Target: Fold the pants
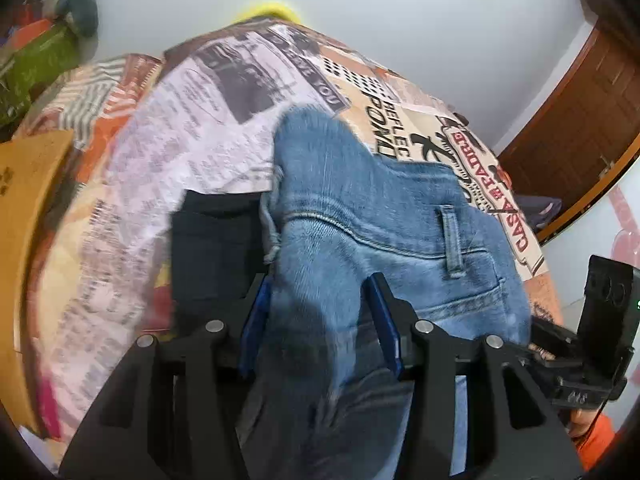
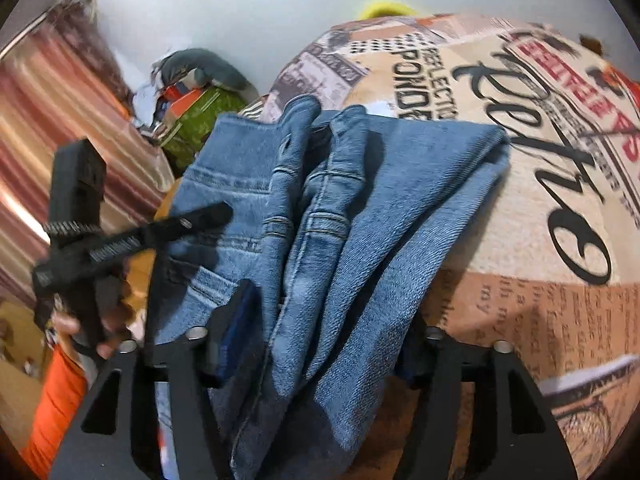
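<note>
The blue denim pants point(image 1: 372, 220) hang bunched over the bed, waistband and back pocket showing in the left wrist view. My left gripper point(image 1: 320, 320) is shut on a thick fold of them between its blue pads. In the right wrist view the pants point(image 2: 360, 208) drape in several folds, with belt loops showing. My right gripper point(image 2: 324, 332) is shut on a bundle of them; its right finger is hidden behind the cloth. The left gripper also shows in the right wrist view point(image 2: 132, 236), held at the pants' left edge.
The bed has a newspaper-print cover point(image 1: 224, 92) that also fills the right wrist view point(image 2: 540, 200). A dark folded garment point(image 1: 212, 248) lies left of the pants. There is a wooden board point(image 1: 28, 216) at left, green bag and clutter point(image 2: 200, 116) behind, a striped curtain point(image 2: 68, 128), and a wooden door point(image 1: 576, 120).
</note>
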The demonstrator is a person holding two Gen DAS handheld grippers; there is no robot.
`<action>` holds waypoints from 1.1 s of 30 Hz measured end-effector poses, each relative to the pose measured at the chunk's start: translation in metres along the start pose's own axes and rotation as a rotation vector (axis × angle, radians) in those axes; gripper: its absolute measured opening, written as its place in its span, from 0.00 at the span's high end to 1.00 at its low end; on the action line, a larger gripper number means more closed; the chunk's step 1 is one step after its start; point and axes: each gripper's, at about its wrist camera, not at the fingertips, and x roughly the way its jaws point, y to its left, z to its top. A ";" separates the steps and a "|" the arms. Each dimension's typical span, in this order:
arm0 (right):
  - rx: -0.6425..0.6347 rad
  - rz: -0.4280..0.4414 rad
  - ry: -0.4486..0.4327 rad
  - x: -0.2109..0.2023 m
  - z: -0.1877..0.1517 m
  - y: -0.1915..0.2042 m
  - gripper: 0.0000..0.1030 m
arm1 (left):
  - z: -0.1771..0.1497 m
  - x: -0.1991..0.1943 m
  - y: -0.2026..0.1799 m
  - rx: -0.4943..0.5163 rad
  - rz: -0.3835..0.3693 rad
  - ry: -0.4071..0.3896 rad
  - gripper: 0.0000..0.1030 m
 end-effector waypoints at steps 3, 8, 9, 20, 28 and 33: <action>-0.007 0.014 -0.004 -0.001 -0.002 -0.003 0.58 | -0.004 -0.005 0.010 0.024 0.050 0.018 0.50; -0.015 0.014 -0.019 -0.002 -0.004 -0.004 0.59 | -0.015 0.009 0.018 -0.006 -0.047 0.100 0.47; -0.014 0.015 -0.017 -0.002 -0.004 -0.004 0.59 | -0.016 0.014 0.017 -0.011 -0.062 0.114 0.45; -0.001 0.029 -0.024 -0.003 -0.003 -0.004 0.65 | -0.026 0.046 0.006 -0.044 -0.074 0.144 0.33; -0.091 0.042 -0.030 -0.018 0.016 0.032 0.80 | -0.029 0.023 -0.005 0.008 -0.043 0.083 0.51; -0.146 0.069 -0.038 -0.021 0.026 0.065 0.80 | -0.034 -0.004 -0.004 0.026 -0.035 0.040 0.67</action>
